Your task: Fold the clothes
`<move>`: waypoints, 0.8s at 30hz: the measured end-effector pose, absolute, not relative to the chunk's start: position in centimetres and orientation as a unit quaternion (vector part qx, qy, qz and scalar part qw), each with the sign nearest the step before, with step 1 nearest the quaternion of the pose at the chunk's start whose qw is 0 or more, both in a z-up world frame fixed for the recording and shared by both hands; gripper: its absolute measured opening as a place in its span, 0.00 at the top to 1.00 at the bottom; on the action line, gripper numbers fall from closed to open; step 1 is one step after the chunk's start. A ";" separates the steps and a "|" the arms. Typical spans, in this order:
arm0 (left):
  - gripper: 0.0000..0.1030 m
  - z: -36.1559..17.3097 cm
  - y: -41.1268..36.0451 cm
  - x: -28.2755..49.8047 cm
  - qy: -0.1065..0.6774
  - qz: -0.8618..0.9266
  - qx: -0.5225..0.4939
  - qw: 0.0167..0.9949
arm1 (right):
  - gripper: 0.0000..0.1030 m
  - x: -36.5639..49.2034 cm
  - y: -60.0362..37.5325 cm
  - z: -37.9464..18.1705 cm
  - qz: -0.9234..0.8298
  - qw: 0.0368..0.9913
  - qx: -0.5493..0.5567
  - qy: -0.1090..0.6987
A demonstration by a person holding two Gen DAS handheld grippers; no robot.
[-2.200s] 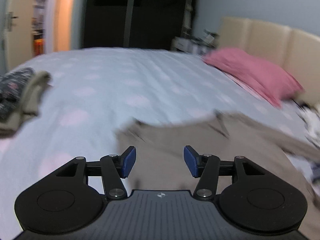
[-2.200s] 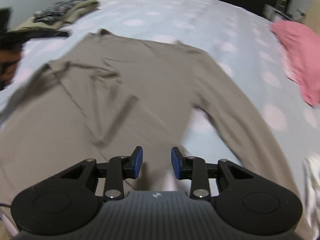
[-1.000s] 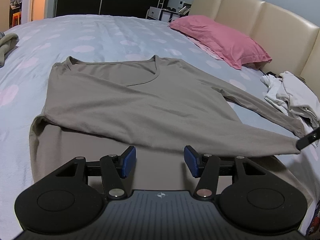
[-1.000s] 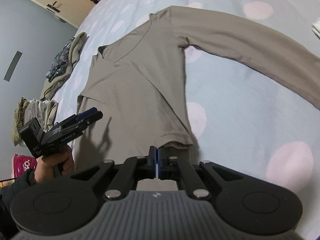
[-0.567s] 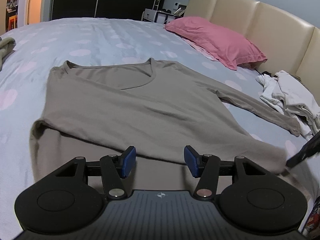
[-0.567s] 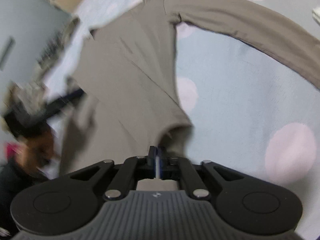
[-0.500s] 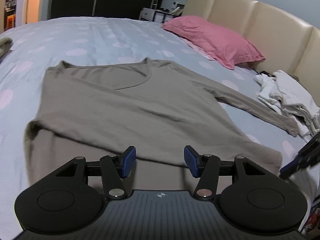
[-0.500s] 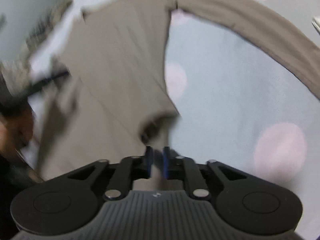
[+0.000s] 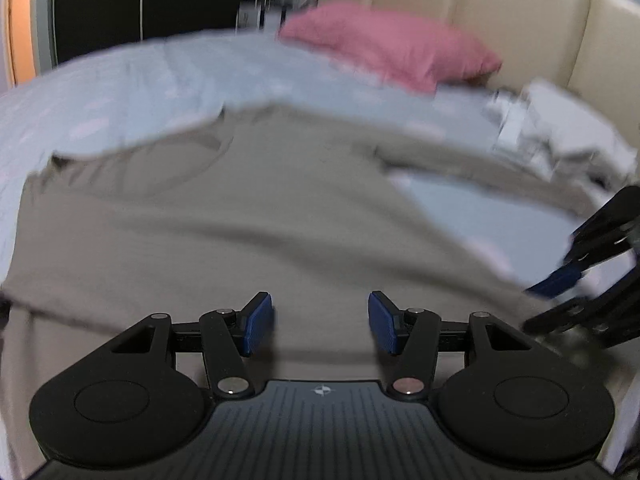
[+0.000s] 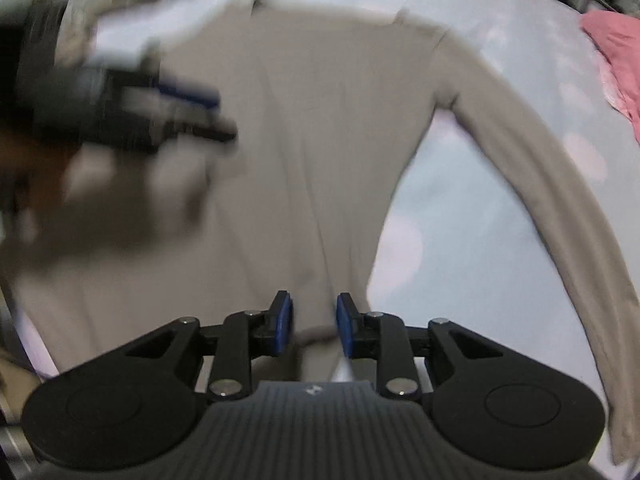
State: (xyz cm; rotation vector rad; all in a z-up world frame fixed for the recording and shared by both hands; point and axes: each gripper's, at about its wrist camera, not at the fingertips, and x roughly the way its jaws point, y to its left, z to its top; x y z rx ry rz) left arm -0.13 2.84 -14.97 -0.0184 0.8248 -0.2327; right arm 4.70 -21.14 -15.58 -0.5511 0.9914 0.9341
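Just one taupe shirt (image 10: pixel 312 128), one pink pillow (image 9: pixel 392 50), two hand-held grippers (image 9: pixel 320 322) (image 10: pixel 312 330).

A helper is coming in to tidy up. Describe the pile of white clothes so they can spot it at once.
Start at the beige padded headboard and the pink pillow against it. Just right of the pillow, on the pale dotted bedsheet, lies the white clothes pile. It is crumpled and white, unlike the taupe long-sleeved shirt spread flat beside it.

A wide bed (image 9: pixel 168 80) with a pale blue sheet dotted pink fills the room. At its head stands a cream padded headboard (image 9: pixel 500 20), a pink pillow (image 9: pixel 392 52) just before it. Beyond the bed, dark wardrobe doors (image 9: pixel 160 4).
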 end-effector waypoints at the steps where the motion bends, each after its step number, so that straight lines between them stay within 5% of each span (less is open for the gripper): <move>1: 0.50 -14.8 3.2 -0.6 0.397 -0.116 -0.010 0.910 | 0.72 4.4 -21.5 -15.6 0.427 0.740 -0.263 0.448; 5: 0.50 -12.7 5.4 -3.3 0.347 -0.107 -0.009 0.932 | 0.72 5.1 -22.9 -14.3 0.422 0.732 -0.241 0.477; 17: 0.48 -11.6 17.4 -3.4 0.270 0.099 0.011 0.958 | 0.67 1.0 -15.4 -14.1 0.481 0.752 -0.209 0.399; 24: 0.50 -15.8 17.7 -1.7 0.360 0.115 0.052 0.924 | 0.66 1.0 -14.2 -14.8 0.486 0.742 -0.217 0.408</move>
